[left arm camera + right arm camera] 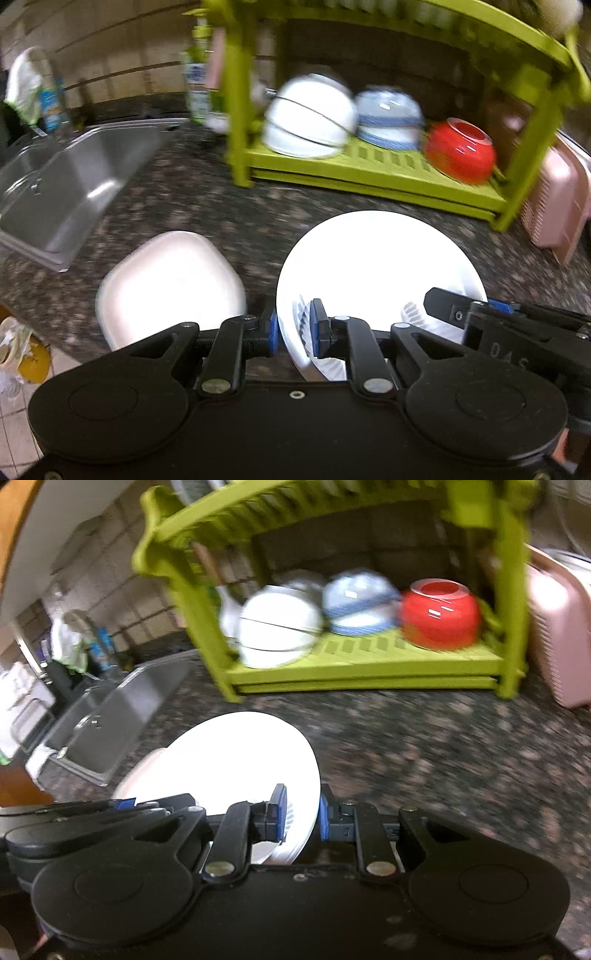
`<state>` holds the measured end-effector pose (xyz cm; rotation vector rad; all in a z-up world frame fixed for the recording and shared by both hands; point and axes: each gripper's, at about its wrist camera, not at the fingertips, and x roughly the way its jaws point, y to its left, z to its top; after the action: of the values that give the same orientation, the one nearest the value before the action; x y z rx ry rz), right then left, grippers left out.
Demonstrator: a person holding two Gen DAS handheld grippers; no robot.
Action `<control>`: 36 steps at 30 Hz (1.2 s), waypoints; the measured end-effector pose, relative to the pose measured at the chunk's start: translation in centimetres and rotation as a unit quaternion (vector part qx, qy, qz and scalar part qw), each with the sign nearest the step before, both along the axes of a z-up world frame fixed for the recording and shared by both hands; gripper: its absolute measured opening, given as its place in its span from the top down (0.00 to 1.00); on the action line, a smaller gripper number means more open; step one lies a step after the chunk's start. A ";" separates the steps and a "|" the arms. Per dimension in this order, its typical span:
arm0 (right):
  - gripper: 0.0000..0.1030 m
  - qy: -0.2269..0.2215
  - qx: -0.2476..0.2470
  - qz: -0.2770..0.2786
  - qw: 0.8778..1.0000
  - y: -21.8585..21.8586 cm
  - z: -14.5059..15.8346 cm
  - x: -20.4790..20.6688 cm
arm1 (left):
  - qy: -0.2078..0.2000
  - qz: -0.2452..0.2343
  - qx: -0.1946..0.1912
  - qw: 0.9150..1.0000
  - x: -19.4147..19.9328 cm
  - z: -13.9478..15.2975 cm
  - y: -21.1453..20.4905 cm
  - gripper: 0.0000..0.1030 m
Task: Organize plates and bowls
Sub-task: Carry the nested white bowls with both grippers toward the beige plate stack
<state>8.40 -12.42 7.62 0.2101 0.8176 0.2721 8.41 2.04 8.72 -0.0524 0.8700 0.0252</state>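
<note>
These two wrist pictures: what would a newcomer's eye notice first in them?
First, the bright round white plate in the foreground, gripped at its near rim by the left gripper and the right gripper together. Next, the lime green dish rack at the back of the speckled counter, with upturned bowls on its lower shelf; the red bowl stands out on the right end.
</note>
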 end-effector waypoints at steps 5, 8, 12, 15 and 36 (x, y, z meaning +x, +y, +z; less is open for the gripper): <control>0.81 -0.017 0.004 0.036 0.999 5.0 0.8 1.2 | -0.015 0.046 0.008 0.999 -0.2 0.9 3.8 0.79; 0.81 -0.016 0.004 0.058 0.998 7.7 0.5 2.3 | -0.017 0.076 0.011 0.997 -0.1 0.7 6.1 0.79; 0.81 -0.016 0.002 0.085 0.996 10.7 -0.5 3.2 | -0.010 0.107 0.005 0.994 0.3 -0.1 8.9 0.79; 0.81 -0.018 -0.002 0.102 0.995 12.6 -1.3 3.7 | 0.000 0.127 0.001 0.992 0.5 -0.9 10.7 0.79; 0.76 -0.022 -0.024 0.122 0.992 14.8 -3.7 4.8 | 0.024 0.146 -0.020 0.989 1.8 -4.0 12.9 0.76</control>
<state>13.21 2.38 3.90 0.0585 0.8054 0.4852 10.18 14.96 4.71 -0.2162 0.9052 0.2840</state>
